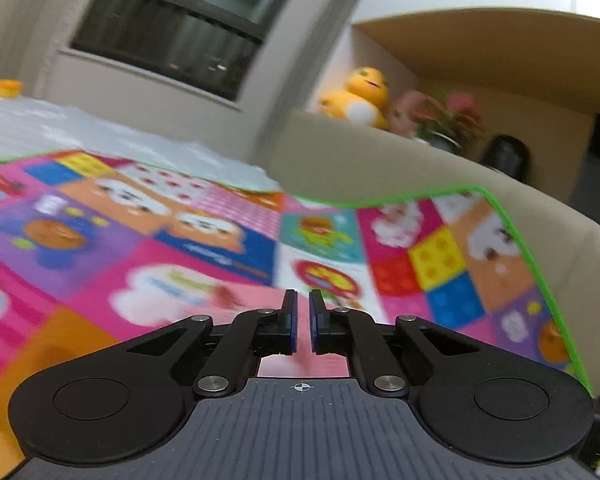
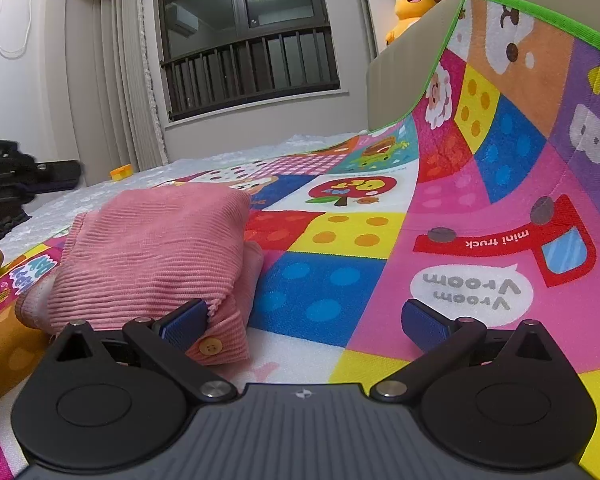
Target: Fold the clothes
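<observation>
The pink corduroy garment (image 2: 156,256) lay bundled on the play mat (image 2: 320,288), well short of the mat's turned-up green-edged side. The right hand-held gripper (image 2: 304,320) was spread wide and empty, its left pad touching the garment's buttoned corner just above the button (image 2: 209,347). The left hand-held gripper (image 1: 303,322) hovered over the mat, jaws nearly closed, apparently holding nothing. To square the fold well, the right one would likely need that corner between both pads before closing, pressing flat against the mat.
</observation>
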{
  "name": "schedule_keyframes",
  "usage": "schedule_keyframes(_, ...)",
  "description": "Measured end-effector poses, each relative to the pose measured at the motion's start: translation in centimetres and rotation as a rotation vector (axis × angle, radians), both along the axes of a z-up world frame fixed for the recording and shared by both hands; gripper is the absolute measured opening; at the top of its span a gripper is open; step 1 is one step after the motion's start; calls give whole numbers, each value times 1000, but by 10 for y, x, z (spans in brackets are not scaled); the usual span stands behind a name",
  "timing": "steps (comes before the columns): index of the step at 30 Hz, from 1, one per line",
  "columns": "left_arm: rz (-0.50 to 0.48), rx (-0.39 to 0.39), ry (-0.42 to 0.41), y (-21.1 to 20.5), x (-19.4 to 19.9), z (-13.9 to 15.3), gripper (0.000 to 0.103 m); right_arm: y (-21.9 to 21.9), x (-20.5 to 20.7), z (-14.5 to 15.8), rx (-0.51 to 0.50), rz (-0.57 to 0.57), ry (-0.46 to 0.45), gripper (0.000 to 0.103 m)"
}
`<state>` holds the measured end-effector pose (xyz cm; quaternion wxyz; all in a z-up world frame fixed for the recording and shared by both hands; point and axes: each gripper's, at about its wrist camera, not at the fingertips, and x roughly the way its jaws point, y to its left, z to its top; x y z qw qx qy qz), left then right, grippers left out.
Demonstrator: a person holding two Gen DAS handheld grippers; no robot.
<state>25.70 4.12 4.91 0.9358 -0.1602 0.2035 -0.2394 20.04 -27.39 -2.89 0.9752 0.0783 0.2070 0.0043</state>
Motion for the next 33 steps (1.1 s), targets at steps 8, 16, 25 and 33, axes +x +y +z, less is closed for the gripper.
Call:
schedule_keyframes(8, -7, -77, 175, 47, 2, -50, 44, 44, -1, 34, -171, 70, -40, 82)
schedule_keyframes(16, -22, -104, 207, 57, 6, -78, 45, 143, -10, 38, -322, 292, -79, 80)
schedule_keyframes(25, -64, -122, 153, 57, -3, -77, 45, 165, 59, 38, -368, 221, 10, 57)
schedule_keyframes(33, -129, -144, 135, 56, -3, -78, 44, 139, 69, 71, -48, 271, 62, 7)
